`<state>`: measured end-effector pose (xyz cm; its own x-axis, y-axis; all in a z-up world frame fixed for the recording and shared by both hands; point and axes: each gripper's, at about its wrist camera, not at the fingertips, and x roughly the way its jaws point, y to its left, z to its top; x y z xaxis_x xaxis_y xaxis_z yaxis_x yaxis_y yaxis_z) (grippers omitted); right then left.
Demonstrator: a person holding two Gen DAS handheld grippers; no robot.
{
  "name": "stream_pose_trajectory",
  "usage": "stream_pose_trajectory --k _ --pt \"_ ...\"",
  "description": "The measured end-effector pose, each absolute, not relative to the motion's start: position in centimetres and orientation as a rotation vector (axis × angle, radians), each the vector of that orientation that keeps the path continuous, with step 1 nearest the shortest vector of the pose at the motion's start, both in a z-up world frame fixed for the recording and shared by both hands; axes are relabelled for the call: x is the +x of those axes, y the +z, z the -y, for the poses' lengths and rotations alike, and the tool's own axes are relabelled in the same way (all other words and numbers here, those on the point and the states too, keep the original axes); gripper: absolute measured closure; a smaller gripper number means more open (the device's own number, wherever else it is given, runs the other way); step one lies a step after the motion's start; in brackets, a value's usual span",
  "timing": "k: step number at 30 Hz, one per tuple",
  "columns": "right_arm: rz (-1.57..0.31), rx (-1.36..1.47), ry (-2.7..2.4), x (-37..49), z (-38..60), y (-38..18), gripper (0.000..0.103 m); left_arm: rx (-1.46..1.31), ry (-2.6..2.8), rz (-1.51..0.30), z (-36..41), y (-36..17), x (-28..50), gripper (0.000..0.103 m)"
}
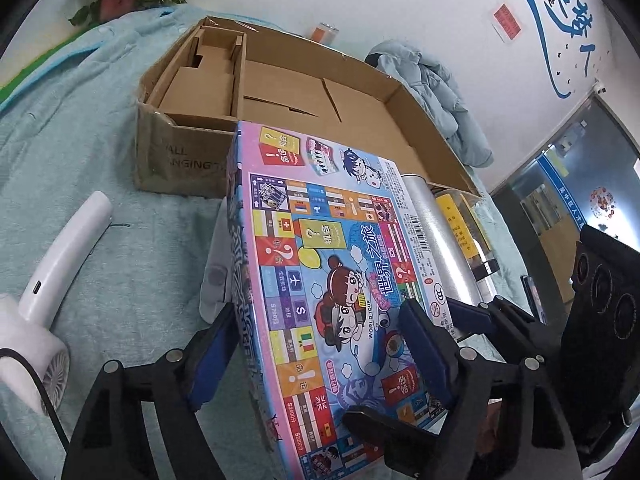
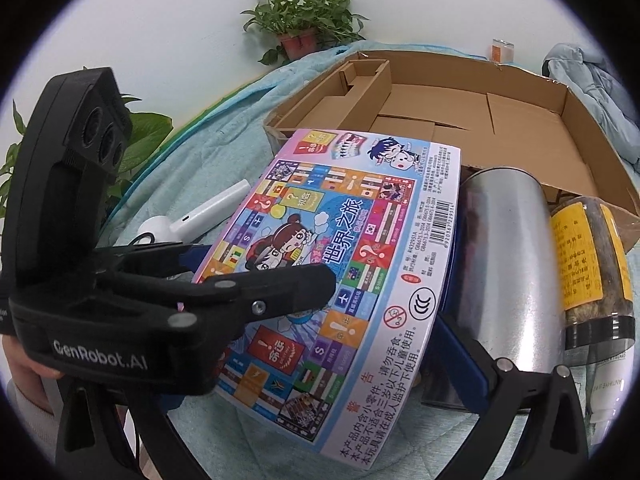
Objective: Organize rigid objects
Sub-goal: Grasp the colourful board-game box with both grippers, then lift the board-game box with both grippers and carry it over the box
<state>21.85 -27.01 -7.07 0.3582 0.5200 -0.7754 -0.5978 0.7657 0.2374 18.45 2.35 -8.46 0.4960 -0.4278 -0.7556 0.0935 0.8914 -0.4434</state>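
Observation:
A colourful board game box (image 1: 320,264) is held tilted above the teal cloth, in front of a large open cardboard box (image 1: 304,96). My left gripper (image 1: 320,344) is shut on the game box, one blue pad on its side edge and one on its printed face. In the right wrist view the game box (image 2: 352,264) fills the centre and the left gripper (image 2: 256,288) clamps its left edge. My right gripper (image 2: 320,360) spans the game box; its right finger (image 2: 460,348) lies along the box's right edge and its left finger is hidden, so its grip is unclear.
A silver cylinder (image 2: 500,264) and a yellow-labelled jar (image 2: 592,264) lie right of the game box. A white handheld fan (image 1: 52,264) lies on the cloth at left. Potted plants (image 2: 300,28), a can (image 2: 502,50) and a jacket (image 1: 436,96) stand beyond the cardboard box.

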Motion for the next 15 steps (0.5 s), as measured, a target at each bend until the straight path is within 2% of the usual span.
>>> stream_pose_trajectory --k 15 --pt "-0.929 -0.082 0.687 21.90 26.39 -7.15 0.000 -0.350 -0.311 -0.993 -2.01 -8.14 17.43 0.025"
